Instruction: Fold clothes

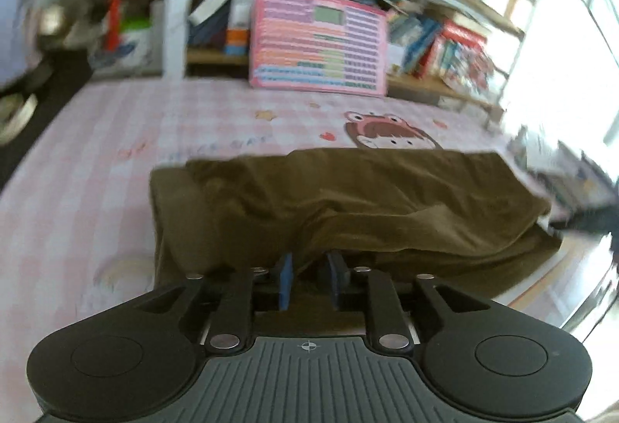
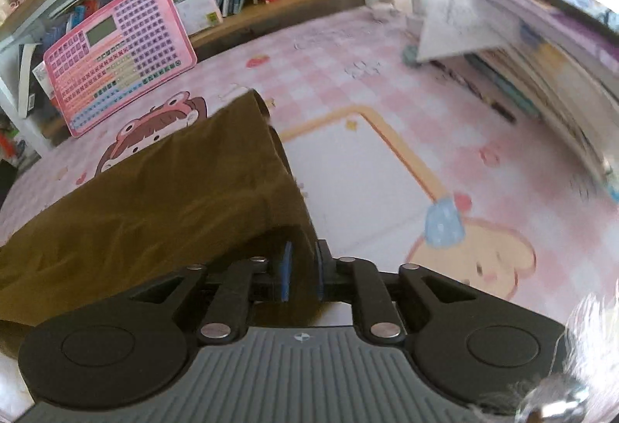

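Observation:
An olive-brown garment (image 1: 348,198) lies folded over on the pink checked tabletop (image 1: 96,160). My left gripper (image 1: 309,264) is at its near edge, and the cloth drapes over the blue pads, which are close together on it. In the right wrist view the same garment (image 2: 154,198) stretches to the left. My right gripper (image 2: 303,260) is shut on its near right edge, with cloth pinched between the blue pads and lifted a little off the table.
A pink keyboard toy (image 1: 317,43) leans against the bookshelf (image 1: 445,82) at the back; it also shows in the right wrist view (image 2: 116,51). Stacked books and papers (image 2: 522,47) lie at the right. The tabletop (image 2: 425,113) carries cartoon prints.

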A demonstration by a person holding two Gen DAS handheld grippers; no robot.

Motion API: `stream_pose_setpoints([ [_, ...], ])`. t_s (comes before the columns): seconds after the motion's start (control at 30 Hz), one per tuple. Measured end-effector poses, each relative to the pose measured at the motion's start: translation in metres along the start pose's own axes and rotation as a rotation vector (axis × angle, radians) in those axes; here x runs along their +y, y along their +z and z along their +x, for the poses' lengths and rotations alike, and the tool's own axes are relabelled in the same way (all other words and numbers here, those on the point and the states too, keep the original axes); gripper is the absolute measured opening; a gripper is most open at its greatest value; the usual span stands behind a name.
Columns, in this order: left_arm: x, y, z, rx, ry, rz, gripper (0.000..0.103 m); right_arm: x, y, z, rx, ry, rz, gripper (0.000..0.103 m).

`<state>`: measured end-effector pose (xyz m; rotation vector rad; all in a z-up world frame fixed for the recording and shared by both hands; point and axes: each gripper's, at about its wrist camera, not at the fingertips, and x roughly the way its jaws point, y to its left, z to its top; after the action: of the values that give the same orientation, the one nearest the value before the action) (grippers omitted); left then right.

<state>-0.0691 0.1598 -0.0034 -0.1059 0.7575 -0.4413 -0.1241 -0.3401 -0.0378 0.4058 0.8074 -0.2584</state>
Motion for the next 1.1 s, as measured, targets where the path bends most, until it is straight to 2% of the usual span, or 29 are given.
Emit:
stream_pose_setpoints([
  [0.07, 0.011, -0.008, -0.006, 0.016, 0.014, -0.115, 0.023, 0.001, -0.006, -0.007, 0.011, -0.004, 0.007, 0.030],
  [0.13, 0.021, -0.016, -0.013, 0.035, 0.016, -0.270, 0.023, 0.000, -0.011, -0.014, 0.022, 0.009, 0.025, 0.033],
  [0.23, 0.031, -0.030, -0.023, 0.026, -0.053, -0.539, 0.023, -0.002, -0.012, -0.022, 0.044, 0.065, 0.086, 0.040],
  [0.37, 0.034, -0.039, -0.020, -0.017, -0.135, -0.815, 0.023, -0.007, -0.007, -0.021, 0.094, 0.189, 0.262, 0.055],
  [0.4, 0.034, -0.039, -0.016, -0.027, -0.157, -0.873, 0.027, -0.008, -0.005, -0.018, 0.116, 0.225, 0.324, 0.058],
  [0.53, 0.033, -0.030, 0.010, -0.057, -0.192, -1.030, 0.036, -0.015, 0.004, -0.001, 0.168, 0.312, 0.519, 0.062],
  [0.67, 0.035, -0.026, 0.028, -0.073, -0.146, -1.119, 0.051, -0.028, 0.008, 0.015, 0.188, 0.328, 0.680, 0.062],
  [0.73, 0.039, -0.032, 0.030, -0.078, -0.111, -1.182, 0.053, -0.034, 0.010, 0.022, 0.197, 0.310, 0.721, 0.060],
  [0.8, 0.044, -0.038, 0.034, -0.096, -0.088, -1.242, 0.053, -0.039, 0.011, 0.028, 0.199, 0.307, 0.741, 0.053],
  [0.93, 0.050, -0.044, 0.039, -0.157, -0.075, -1.320, 0.049, -0.044, 0.015, 0.033, 0.214, 0.307, 0.752, 0.044],
  [0.97, 0.050, -0.043, 0.040, -0.165, -0.063, -1.319, 0.046, -0.045, 0.015, 0.035, 0.218, 0.306, 0.756, 0.037],
  [1.0, 0.050, -0.041, 0.039, -0.172, -0.033, -1.312, 0.025, -0.046, 0.015, 0.036, 0.225, 0.302, 0.760, 0.026],
  [1.03, 0.050, -0.040, 0.038, -0.180, -0.003, -1.305, 0.011, -0.046, 0.015, 0.038, 0.233, 0.299, 0.763, 0.018],
  [1.07, 0.050, -0.038, 0.038, -0.186, 0.026, -1.297, 0.007, -0.045, 0.016, 0.040, 0.244, 0.299, 0.760, 0.007],
  [1.1, 0.050, -0.032, 0.038, -0.185, 0.040, -1.273, 0.005, -0.042, 0.019, 0.041, 0.250, 0.295, 0.746, 0.006],
])
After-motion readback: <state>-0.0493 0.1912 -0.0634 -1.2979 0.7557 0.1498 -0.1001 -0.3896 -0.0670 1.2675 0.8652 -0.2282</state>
